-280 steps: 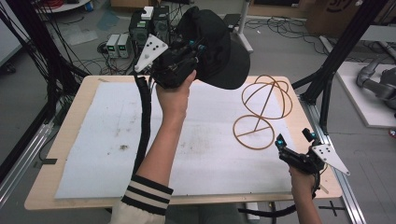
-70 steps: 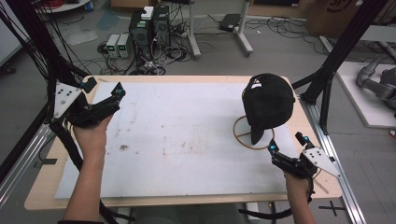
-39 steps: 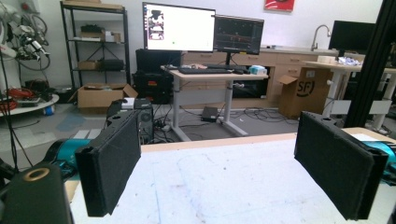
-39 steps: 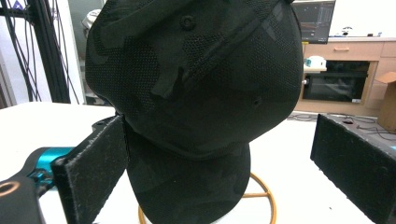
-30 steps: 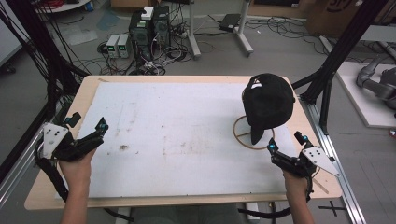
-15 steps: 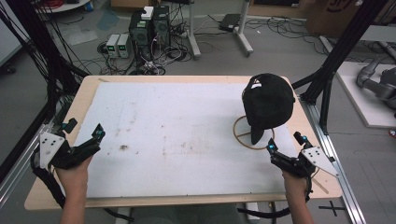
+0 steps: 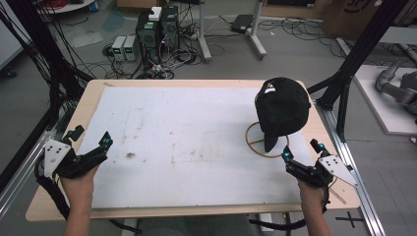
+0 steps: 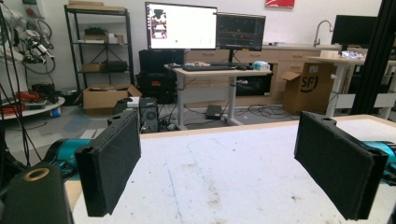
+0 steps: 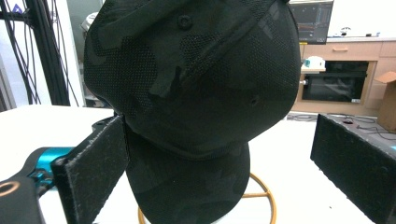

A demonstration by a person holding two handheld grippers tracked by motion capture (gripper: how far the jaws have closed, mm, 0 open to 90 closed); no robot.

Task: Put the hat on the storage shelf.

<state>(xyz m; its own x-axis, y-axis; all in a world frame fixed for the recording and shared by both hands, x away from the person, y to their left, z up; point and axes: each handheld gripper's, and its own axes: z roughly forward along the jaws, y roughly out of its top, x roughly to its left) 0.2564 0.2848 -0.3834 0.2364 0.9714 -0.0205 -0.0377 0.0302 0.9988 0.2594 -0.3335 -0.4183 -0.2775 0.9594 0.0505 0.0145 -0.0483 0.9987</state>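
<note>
Black cap (image 7: 282,109) now on wire stand (image 7: 255,144), left gripper (image 7: 91,142) withdrawn to table's near-left edge

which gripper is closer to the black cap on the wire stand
Right. The right gripper sits just below the black cap, jaws open toward it. The left gripper is far across the table at its left edge.

left gripper (image 8: 233,172): its two black jaws stand far apart with nothing between them
table (image 8: 243,158): white top with small dark marks, running toward 12 o'clock
screens (image 8: 205,31): two, lit, at 12 o'clock
cardboard box (image 8: 306,88): at 2 o'clock
shelf (image 8: 95,46): at 10 o'clock
</note>
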